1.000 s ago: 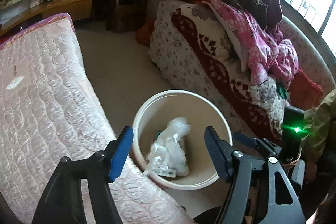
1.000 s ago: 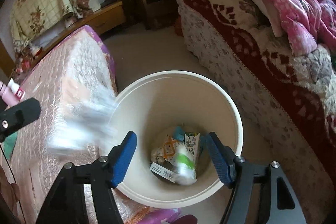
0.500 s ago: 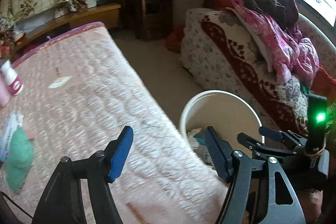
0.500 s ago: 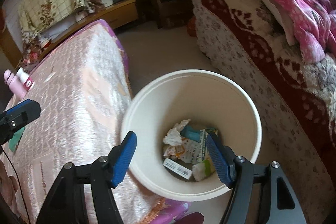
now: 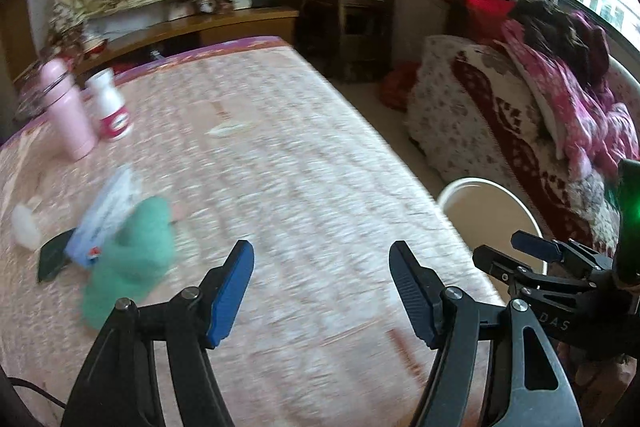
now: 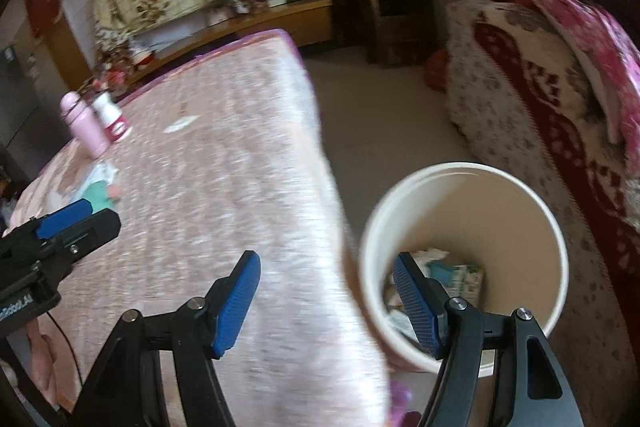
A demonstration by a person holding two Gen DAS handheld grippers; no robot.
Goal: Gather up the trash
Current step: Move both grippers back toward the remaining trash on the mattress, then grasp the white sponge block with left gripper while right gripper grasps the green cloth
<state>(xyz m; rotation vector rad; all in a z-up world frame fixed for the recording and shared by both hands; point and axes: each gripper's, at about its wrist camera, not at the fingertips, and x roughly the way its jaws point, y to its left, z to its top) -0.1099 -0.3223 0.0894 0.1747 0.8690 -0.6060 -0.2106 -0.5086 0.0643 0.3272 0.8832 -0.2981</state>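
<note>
Fingers of the left gripper (image 5: 320, 287) stand spread with nothing between them, their flat blue pads ribbed and set on black angular arms. Below and between them stretches the quilted pink mattress (image 5: 280, 167), its stitched surface blurred. Off the left finger lies a soft, crumpled green cloth (image 5: 136, 259), touching a flat white-and-blue packet (image 5: 108, 219) and a dark flat object (image 5: 54, 259) further left; a small white wad (image 5: 26, 227) lies beyond that. Farther ahead on the left stand a smooth pink cylindrical bottle (image 5: 68, 111) and, just beside it, a white bottle with a red label (image 5: 110, 107). Ahead of the fingers a thin pale scrap (image 5: 228, 130) lies flat on the quilting.

Spread and empty too are the fingers of the right gripper (image 6: 326, 299), with the same blue textured pads. Its right finger overlaps the rim of a round cream bucket (image 6: 556, 247) with smooth walls, standing on the floor just beside the mattress edge. Trash (image 6: 452, 271), crumpled paper and printed wrappers, lies at the bucket's bottom. To the right of the bucket runs a sofa under a floral cream-and-maroon cover (image 6: 520, 75), with a rumpled pink blanket (image 6: 592, 27) on top.
</note>
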